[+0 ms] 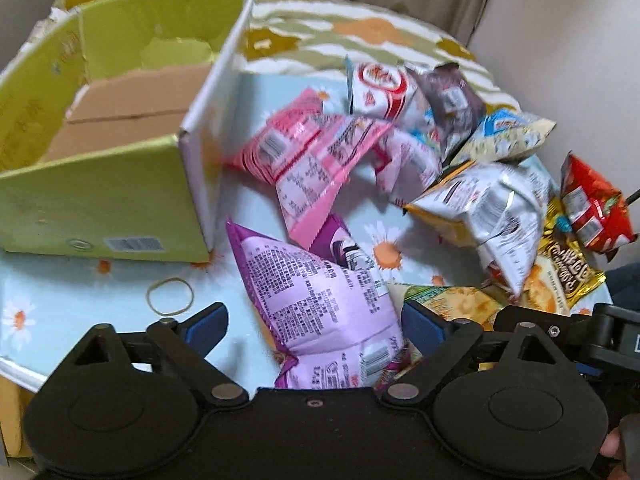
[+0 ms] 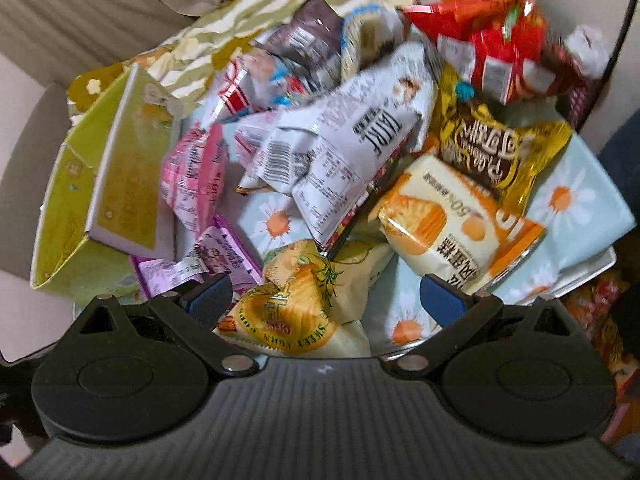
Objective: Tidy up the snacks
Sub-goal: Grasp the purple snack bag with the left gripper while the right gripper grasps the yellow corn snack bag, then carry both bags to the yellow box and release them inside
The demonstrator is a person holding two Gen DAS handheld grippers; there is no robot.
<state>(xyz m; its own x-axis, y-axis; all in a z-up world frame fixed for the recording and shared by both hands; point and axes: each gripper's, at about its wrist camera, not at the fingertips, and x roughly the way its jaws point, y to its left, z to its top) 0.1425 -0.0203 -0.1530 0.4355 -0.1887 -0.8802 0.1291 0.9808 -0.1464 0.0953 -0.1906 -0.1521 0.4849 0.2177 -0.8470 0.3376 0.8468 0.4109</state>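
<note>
A green cardboard box [image 1: 100, 216] stands open at the left on the daisy-print cloth; it also shows in the right wrist view [image 2: 120, 168]. A purple snack bag [image 1: 324, 304] lies between the fingers of my open left gripper [image 1: 316, 328]. Pink bags [image 1: 308, 160], a silver bag [image 1: 488, 208], a red bag [image 1: 592, 208] and a gold bag [image 1: 564, 276] are piled to the right. My right gripper [image 2: 328, 300] is open around a yellow chip bag [image 2: 296, 304]. An orange-and-white cake bag [image 2: 448, 224] lies by its right finger.
A rubber band [image 1: 170, 296] lies on the cloth in front of the box. The box floor shows bare cardboard [image 1: 132, 108]. A sofa back and curtain stand behind. More snack bags [image 2: 600, 320] lie off the table edge at the right.
</note>
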